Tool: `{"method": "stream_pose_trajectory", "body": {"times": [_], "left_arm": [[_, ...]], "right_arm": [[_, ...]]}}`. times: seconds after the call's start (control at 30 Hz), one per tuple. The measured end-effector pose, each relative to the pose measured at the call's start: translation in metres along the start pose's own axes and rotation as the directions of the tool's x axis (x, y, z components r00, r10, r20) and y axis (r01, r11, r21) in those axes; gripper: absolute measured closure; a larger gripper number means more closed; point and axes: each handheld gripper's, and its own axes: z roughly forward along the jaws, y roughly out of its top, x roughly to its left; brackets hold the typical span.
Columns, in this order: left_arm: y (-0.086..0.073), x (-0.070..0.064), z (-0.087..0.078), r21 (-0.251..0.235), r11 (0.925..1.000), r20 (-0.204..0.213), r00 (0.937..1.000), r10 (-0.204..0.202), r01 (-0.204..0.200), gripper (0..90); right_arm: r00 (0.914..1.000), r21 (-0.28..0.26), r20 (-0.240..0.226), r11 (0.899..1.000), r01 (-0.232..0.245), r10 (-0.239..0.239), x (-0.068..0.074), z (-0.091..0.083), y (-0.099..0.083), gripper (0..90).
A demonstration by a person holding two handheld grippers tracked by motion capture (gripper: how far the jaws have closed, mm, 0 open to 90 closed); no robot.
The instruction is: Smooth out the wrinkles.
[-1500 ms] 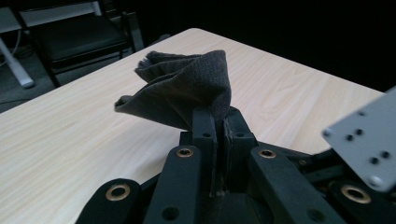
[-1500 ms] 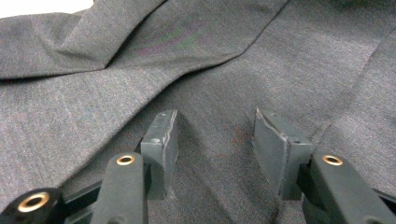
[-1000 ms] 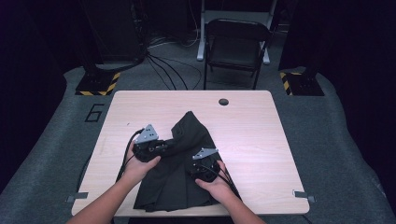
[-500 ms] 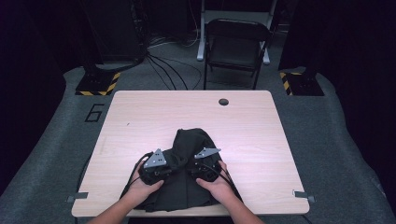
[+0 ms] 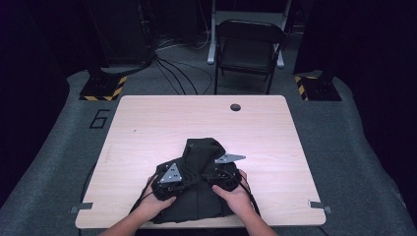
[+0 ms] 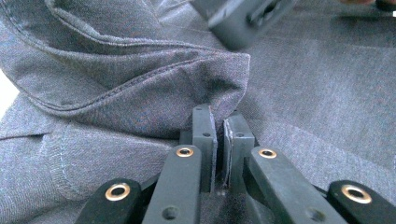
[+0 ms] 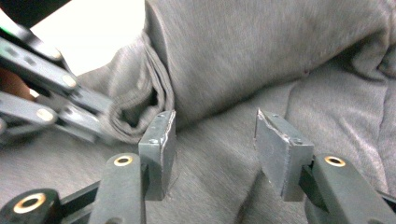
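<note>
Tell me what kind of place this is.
Probably a recording studio or lab set up for capture, not a home: a bare wooden table on grey carpet, dark surroundings, hazard-striped stand bases, loose floor cables, and a folding chair behind the table.

One dark garment [image 5: 196,196] lies at the table's [image 5: 147,128] six o'clock edge, two grippers, the left gripper [image 5: 173,178] and the right gripper [image 5: 222,169], rest on it, and one folding chair [image 5: 248,46] stands at twelve o'clock.
</note>
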Motion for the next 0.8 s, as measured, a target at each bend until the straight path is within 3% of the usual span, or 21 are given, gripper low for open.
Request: {"method": "stream_pose_trajectory", "body": {"times": [0.07, 0.33, 0.47, 0.5, 0.6, 0.67, 0.8], "left_arm": [[-0.001, -0.001, 0.000, -0.012, 0.9999, -0.006, 1.0000, -0.006, 0.006, 85.6], [-0.002, -0.002, -0.001, -0.015, 0.9998, -0.006, 0.9999, -0.014, 0.014, 84.5], [-0.002, -0.002, -0.005, -0.028, 0.9988, 0.013, 0.9992, -0.039, 0.039, 76.7], [-0.002, -0.002, -0.011, -0.036, 0.9983, 0.033, 0.9984, -0.046, 0.047, 73.2], [-0.002, 0.000, -0.025, -0.045, 0.9980, 0.020, 0.9989, -0.044, 0.044, 65.3], [-0.002, 0.004, -0.036, -0.057, 0.9969, -0.003, 0.9985, -0.054, 0.054, 59.9], [-0.003, 0.018, -0.053, -0.096, 0.9886, -0.049, 0.9914, -0.122, 0.117, 55.6]], "right_arm": [[0.9997, -0.026, -0.020, 1.000, -0.013, 0.013, 0.002, -0.003, 0.004, 46.3], [0.9993, -0.012, -0.037, 1.000, 0.000, 0.000, 0.010, 0.006, 0.012, 43.9], [0.9994, 0.015, -0.029, 1.000, 0.018, -0.017, 0.016, 0.013, 0.015, 43.4], [0.9990, 0.015, -0.039, 1.000, 0.024, -0.023, 0.018, 0.015, 0.015, 43.0], [0.9982, 0.014, -0.059, 1.000, 0.015, -0.014, 0.022, 0.015, 0.014, 42.3], [0.9974, 0.005, -0.064, 0.999, 0.034, -0.033, 0.023, 0.015, 0.014, 42.8], [0.9966, 0.011, -0.066, 0.999, 0.050, -0.049, 0.029, 0.016, 0.011, 42.6]]}}
